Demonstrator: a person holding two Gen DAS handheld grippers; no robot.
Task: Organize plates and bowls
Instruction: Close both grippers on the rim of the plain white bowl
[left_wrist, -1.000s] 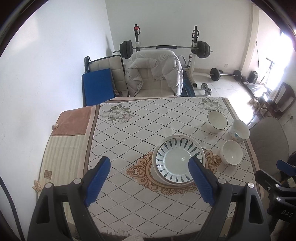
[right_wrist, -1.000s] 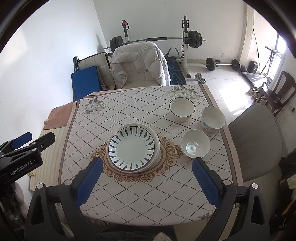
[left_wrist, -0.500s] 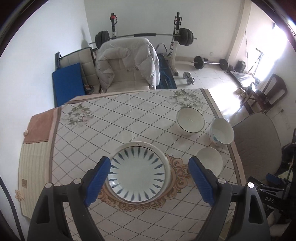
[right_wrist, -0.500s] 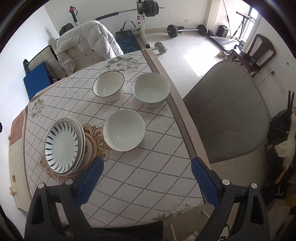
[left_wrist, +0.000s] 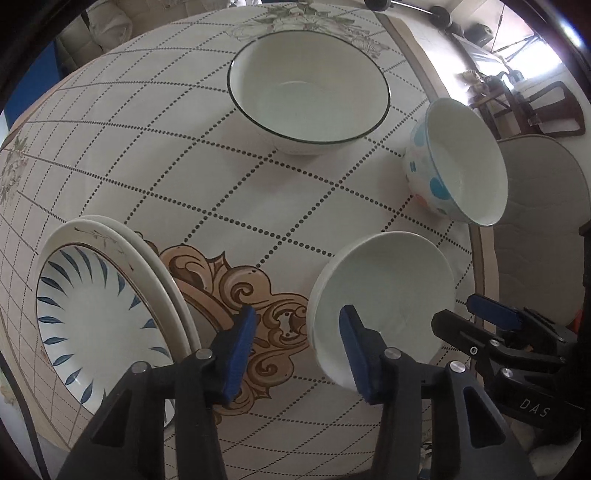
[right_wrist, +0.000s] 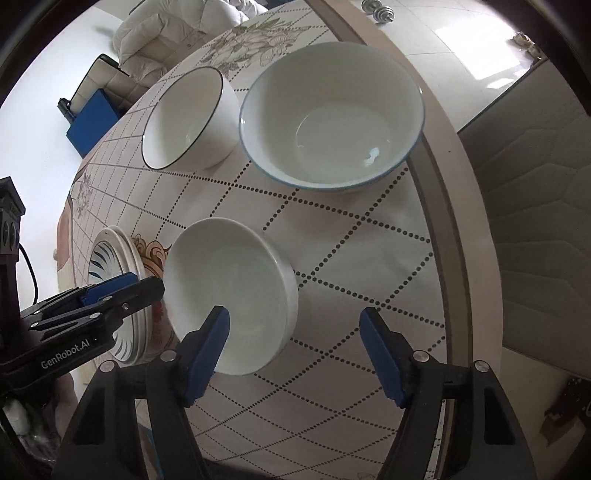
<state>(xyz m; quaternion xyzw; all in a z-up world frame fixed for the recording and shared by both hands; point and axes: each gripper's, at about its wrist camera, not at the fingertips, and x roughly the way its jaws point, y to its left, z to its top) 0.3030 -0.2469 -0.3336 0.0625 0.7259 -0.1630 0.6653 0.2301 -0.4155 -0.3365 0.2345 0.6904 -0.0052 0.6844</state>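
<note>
Both grippers at plain white bowl (left_wrist: 384, 295): left gripper (left_wrist: 297, 349) fingers spread, straddling its left rim; right gripper (right_wrist: 293, 349) spread over its right rim. Plate stack (left_wrist: 110, 295) left of bowl.

Plain white bowl (left_wrist: 384, 295). White bowl (left_wrist: 308, 92), thin dark rim line. White bowl (left_wrist: 456, 162), blue spots outside, blue rim line. White top plate (left_wrist: 92, 317), radiating blue leaf strokes. Cream tablecloth (left_wrist: 240, 184), dotted dark diamond grid, tan scroll medallion. Blue gripper pads (right_wrist: 207, 350), black frames.
</note>
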